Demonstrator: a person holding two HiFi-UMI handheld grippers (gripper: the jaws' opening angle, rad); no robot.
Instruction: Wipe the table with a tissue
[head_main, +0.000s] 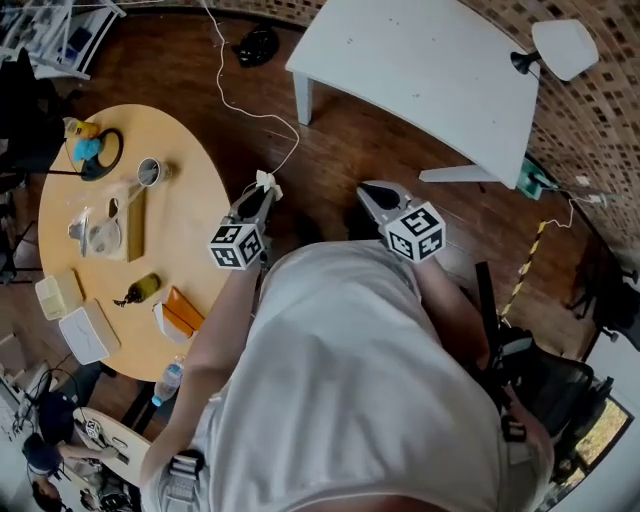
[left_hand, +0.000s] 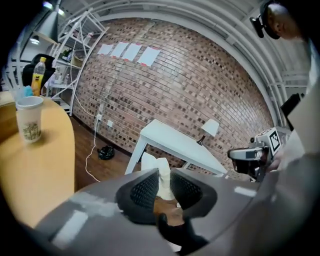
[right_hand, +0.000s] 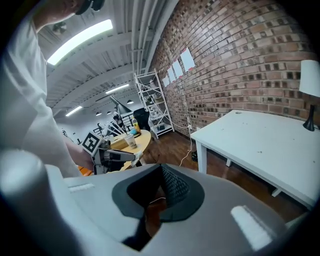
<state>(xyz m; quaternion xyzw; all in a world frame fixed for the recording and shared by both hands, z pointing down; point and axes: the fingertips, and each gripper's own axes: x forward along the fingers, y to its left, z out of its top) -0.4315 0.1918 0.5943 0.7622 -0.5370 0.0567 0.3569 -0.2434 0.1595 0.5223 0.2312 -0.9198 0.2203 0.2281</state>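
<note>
A crumpled white tissue (head_main: 267, 182) sticks out of my left gripper (head_main: 262, 193), which is shut on it above the wooden floor, just off the round table's right edge. In the left gripper view the tissue (left_hand: 154, 167) stands up between the pads, with the white table (left_hand: 175, 142) beyond it. My right gripper (head_main: 373, 191) hangs beside the left one, about a hand's width to its right, pointing toward the white table (head_main: 430, 70). Its jaws (right_hand: 160, 170) meet at the tips with nothing between them. The right gripper view also catches the left gripper (right_hand: 122, 156).
A round wooden table (head_main: 200, 215) at the left carries a paper cup (left_hand: 29, 125), a tissue box (head_main: 88, 332), bottles and small items. A desk lamp (head_main: 560, 45) stands on the white table. A white cable (head_main: 250, 110) and a black object (head_main: 257, 45) lie on the floor.
</note>
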